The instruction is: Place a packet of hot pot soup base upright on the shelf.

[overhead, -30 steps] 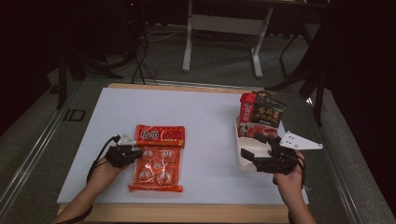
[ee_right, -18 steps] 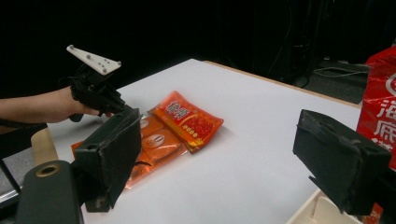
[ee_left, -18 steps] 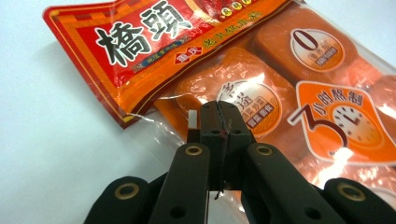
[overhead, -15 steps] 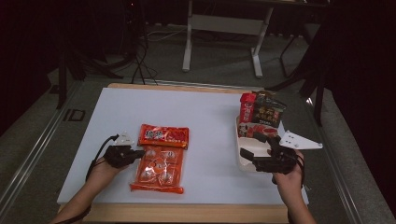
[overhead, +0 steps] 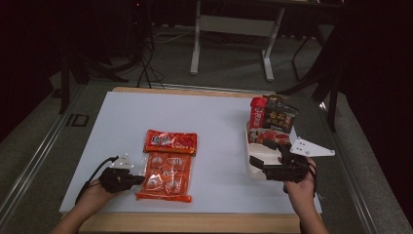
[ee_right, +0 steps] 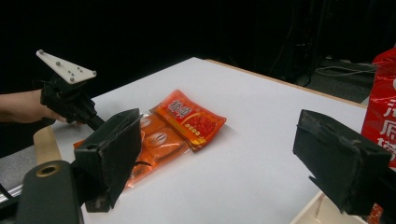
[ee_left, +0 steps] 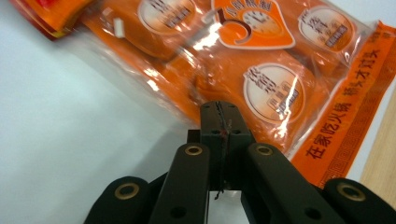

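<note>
Orange packet point(overhead: 165, 175) lies flat on the desk point(overhead: 214, 122) at about 7 o'clock of the high view, its long side running toward you, with a smaller red packet point(overhead: 171, 141) overlapping its far end at 12 o'clock. Your left tool point(overhead: 130, 179) sits at the packet's 9 o'clock edge; in the left gripper view the jaws are pressed fully together, and the clear film margin of the orange packet point(ee_left: 261, 79) appears pinched between the tips, though the frame does not settle whether film is truly caught. A grip on the edge seal rather than the body suits dragging or lifting a limp bag without crushing the portions inside, in my judgement.

Your right tool point(overhead: 265, 153) waits at 4 o'clock, jaws spread wide and holding nothing, poised over the near end of the white tray point(overhead: 253, 170). Upright packets point(overhead: 272, 119) stand at the tray's far end, leaving the near part free, probably as the destination. From the right gripper view the orange packet point(ee_right: 149, 144) and the left tool point(ee_right: 88, 119) lie well apart from that tray.
</note>
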`<action>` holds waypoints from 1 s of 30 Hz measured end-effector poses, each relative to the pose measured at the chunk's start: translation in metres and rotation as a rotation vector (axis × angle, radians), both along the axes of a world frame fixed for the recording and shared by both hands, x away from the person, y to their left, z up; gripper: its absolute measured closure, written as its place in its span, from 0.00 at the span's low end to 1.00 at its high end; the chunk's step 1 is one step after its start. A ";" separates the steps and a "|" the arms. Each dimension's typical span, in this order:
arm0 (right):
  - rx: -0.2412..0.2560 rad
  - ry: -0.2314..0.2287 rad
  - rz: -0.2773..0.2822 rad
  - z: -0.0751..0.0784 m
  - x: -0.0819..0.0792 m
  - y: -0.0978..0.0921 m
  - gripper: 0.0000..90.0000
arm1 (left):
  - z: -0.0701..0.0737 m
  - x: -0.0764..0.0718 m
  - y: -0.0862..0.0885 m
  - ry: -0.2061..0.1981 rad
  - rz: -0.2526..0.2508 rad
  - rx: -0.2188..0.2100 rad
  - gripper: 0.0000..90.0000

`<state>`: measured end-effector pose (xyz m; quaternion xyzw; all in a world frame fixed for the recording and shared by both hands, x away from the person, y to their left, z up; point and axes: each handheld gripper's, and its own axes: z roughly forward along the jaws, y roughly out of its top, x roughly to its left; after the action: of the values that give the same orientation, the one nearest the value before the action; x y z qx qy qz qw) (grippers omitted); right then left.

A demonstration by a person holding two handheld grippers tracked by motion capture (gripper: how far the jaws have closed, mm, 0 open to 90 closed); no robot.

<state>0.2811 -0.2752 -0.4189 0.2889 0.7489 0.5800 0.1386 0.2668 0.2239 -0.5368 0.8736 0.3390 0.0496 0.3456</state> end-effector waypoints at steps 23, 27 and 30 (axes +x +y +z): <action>-0.004 0.006 -0.005 -0.003 -0.001 -0.001 0.17 | 0.001 0.030 -0.061 -0.008 -0.118 -0.032 1.00; -0.005 0.004 -0.005 -0.003 -0.002 -0.002 0.17 | 0.001 0.037 -0.074 -0.010 -0.143 -0.034 1.00; -0.004 0.004 -0.004 -0.003 -0.002 -0.002 0.17 | 0.001 0.041 -0.081 -0.009 -0.157 -0.042 1.00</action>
<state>0.2789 -0.2773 -0.4220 0.2912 0.7499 0.5777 0.1386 0.3079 0.1430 -0.5362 0.8897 0.2691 0.0192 0.3683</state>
